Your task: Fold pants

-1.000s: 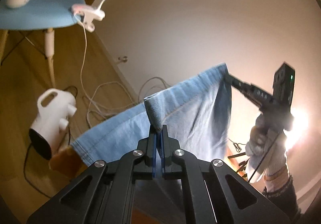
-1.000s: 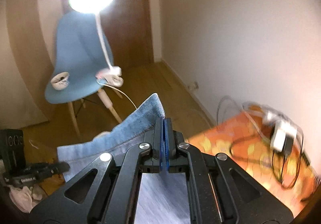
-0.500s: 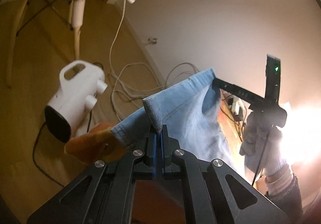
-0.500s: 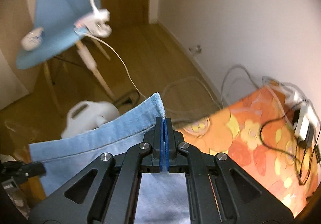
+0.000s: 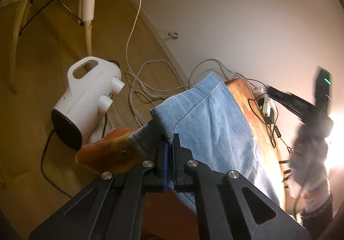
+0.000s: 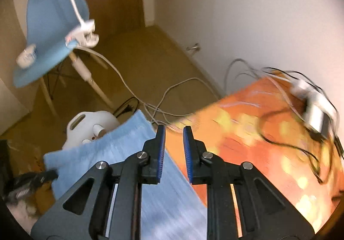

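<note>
Light blue denim pants (image 5: 210, 123) lie on the orange flowered table (image 5: 255, 123). My left gripper (image 5: 169, 143) is shut on a corner of the pants' edge near the table's end. My right gripper (image 6: 173, 136) is open and empty, just to the right of the pants (image 6: 129, 154) over the table (image 6: 247, 145). The right gripper shows blurred in the left wrist view (image 5: 296, 106), apart from the pants. The left gripper shows at the left edge of the right wrist view (image 6: 43, 177), still on the cloth.
A white handheld appliance (image 5: 86, 98) and loose cables (image 5: 146, 87) lie on the wooden floor beyond the table's end. A blue chair (image 6: 47, 24) with a clip lamp stands further back. A power strip with cables (image 6: 314, 115) lies on the table's far side by the wall.
Both grippers have lowered the pants onto the table. My right gripper has opened, let go of its corner and drawn away to the right. My left gripper keeps its hold.
</note>
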Motion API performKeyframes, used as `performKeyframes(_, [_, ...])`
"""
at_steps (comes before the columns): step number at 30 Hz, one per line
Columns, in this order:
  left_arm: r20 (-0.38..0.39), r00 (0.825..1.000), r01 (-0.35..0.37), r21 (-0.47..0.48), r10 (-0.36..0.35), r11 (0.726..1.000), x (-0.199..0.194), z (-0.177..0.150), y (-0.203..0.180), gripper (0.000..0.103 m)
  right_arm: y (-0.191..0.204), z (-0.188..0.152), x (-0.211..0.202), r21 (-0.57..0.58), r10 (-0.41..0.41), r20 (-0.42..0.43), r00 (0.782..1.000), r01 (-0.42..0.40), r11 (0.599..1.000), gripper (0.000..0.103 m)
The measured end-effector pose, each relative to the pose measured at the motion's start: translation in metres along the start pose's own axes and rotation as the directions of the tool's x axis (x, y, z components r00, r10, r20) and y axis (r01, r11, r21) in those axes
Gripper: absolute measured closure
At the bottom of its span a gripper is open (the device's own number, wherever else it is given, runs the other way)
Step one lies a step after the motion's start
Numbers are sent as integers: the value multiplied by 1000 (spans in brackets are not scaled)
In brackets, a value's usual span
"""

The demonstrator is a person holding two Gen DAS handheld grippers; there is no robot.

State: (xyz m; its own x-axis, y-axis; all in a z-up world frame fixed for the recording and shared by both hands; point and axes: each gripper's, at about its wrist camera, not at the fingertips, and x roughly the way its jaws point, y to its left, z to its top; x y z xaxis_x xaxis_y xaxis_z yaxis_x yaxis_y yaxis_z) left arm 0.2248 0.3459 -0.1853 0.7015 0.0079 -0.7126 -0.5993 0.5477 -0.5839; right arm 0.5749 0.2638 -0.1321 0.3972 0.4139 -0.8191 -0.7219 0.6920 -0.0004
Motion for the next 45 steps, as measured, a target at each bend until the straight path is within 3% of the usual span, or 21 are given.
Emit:
performKeyframes(8, [-15, 998, -66, 47, 67, 997, -13, -1, -7, 94, -86, -86, -139, 188, -91, 52, 994, 80, 979, 85])
performKeyframes(12, [5, 996, -90, 61, 90, 994, -33, -3, -13, 90, -123, -139, -204, 273, -158, 62, 985, 136, 952, 62])
performKeyframes(15, [15, 996, -86, 88, 85, 992, -44, -7, -25, 90, -147, -180, -251, 332, -215, 62, 975, 183, 925, 62])
performKeyframes(22, [-35, 999, 29, 216, -22, 976, -60, -34, -87, 89, -185, -270, -334, 437, -321, 31, 946, 276, 856, 60])
performKeyframes(25, [-85, 993, 97, 271, -77, 958, -60, -51, -119, 74, -198, -303, -364, 485, -361, 13, 932, 310, 818, 57])
performKeyframes(30, [-221, 963, 228, 367, -153, 902, -47, -92, -178, 72, -228, -359, -409, 582, -422, -36, 906, 363, 728, 52])
performKeyframes(33, [-294, 941, 287, 420, -170, 861, -37, -118, -209, 58, -253, -391, -432, 644, -435, -59, 898, 367, 671, 46])
performKeyframes(36, [-357, 921, 327, 486, -157, 811, -28, -148, -243, 57, -279, -416, -447, 689, -449, -85, 889, 378, 618, 43])
performKeyframes(39, [-389, 912, 342, 551, -129, 761, -19, -177, -271, 57, -309, -442, -455, 752, -428, -102, 898, 352, 557, 42])
performKeyframes(45, [-428, 902, 358, 663, -60, 657, -3, -228, -311, 57, -368, -466, -432, 889, -346, -116, 931, 252, 381, 42])
